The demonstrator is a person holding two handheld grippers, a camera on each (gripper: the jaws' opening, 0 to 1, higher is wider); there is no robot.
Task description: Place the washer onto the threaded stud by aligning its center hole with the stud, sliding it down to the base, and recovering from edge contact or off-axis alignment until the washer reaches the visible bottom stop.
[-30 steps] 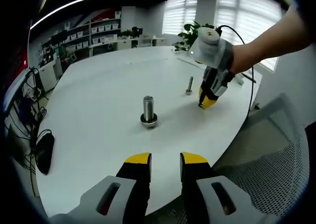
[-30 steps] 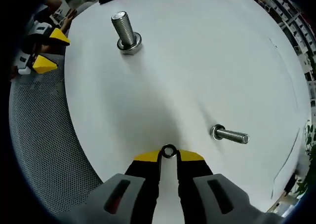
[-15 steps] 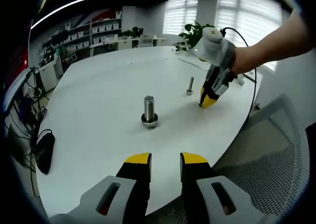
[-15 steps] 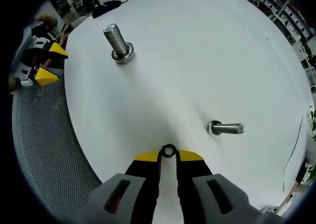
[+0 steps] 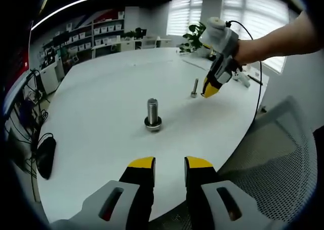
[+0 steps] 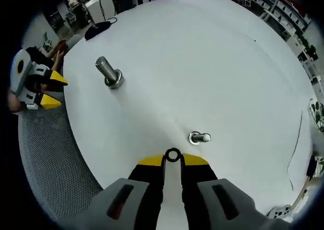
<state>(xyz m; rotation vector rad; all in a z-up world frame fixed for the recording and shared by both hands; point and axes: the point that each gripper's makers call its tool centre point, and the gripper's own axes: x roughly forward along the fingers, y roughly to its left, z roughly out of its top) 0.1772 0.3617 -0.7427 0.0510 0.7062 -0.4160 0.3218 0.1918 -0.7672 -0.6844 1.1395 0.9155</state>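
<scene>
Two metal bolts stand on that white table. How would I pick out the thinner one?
Start at the big white table. Near its middle stands a thick bolt with a wide collar; further on, toward the windows, is the thin stud, beside the right tongs. It is much slimmer and shorter than its neighbour.

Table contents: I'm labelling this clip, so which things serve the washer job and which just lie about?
Job: washer pinched in the right gripper; small threaded stud; white table.

Lying about: large bolt, black mouse, mesh chair, idle left gripper.
</scene>
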